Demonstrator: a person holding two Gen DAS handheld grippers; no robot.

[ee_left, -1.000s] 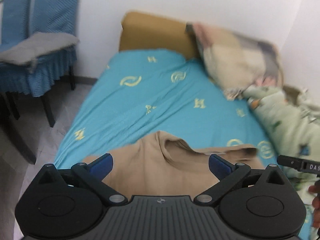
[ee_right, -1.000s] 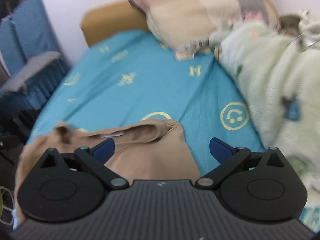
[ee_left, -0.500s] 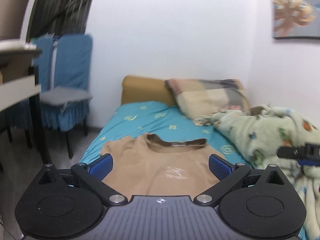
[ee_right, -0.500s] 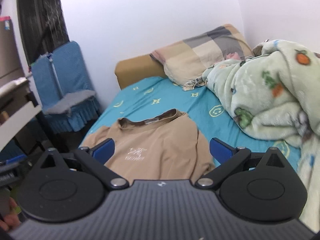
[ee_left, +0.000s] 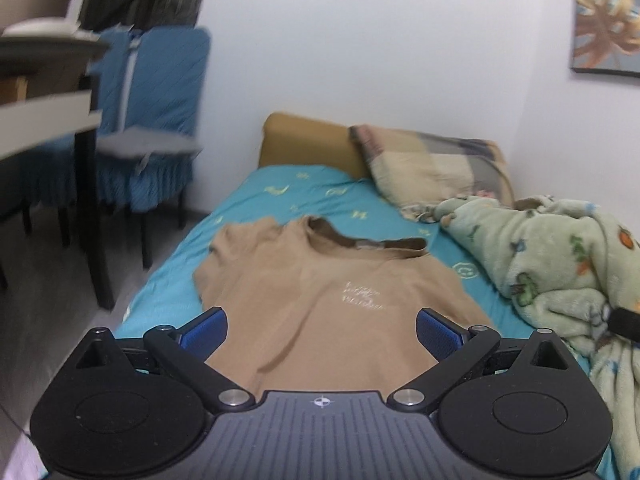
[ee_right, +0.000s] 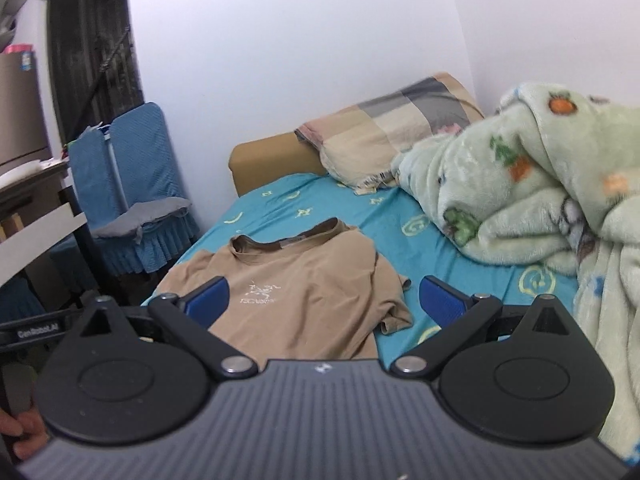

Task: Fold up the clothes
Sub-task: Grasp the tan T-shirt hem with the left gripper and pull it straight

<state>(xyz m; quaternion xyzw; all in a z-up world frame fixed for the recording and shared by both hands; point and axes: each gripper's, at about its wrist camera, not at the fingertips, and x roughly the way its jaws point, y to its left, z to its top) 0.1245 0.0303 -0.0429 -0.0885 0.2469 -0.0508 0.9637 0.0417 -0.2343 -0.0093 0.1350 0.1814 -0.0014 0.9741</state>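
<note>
**Tan T-shirt laid out on the bed, no fold yet made**

Lower frame, both views: the left gripper (ee_left: 322, 330) and the right gripper (ee_right: 325, 299) each stand with their blue-padded jaws spread wide and nothing between them; neither touches cloth, and both appear to sit above and short of the garment. At the lower left edge of the right wrist view, part of a hand (ee_right: 24, 434) shows beside the other tool's black body.

Centre of frame: the tan T-shirt (ee_right: 304, 300) lies front up on the turquoise bedsheet (ee_right: 404, 248), its pale chest logo readable, its collar toward the head of the bed; one short sleeve is bunched and curled at the centre right of the right wrist view, and shallow creases run down the body; the hem is hidden behind the gripper bodies. No sleeve or side is turned in, so folding proper seems not to have begun; spreading looks largely done, while smoothing the bunched sleeve and every fold are left.

Right of frame: a rumpled green blanket (ee_right: 532, 200) lies close to the shirt's sleeve side, and may crowd a fold made that way.

Upper centre: a patchwork pillow (ee_right: 384, 136) leans on a mustard headboard (ee_right: 272, 156).

Left of frame: a chair with a blue cover (ee_right: 132, 168) stands on the floor beside a table edge.
</note>
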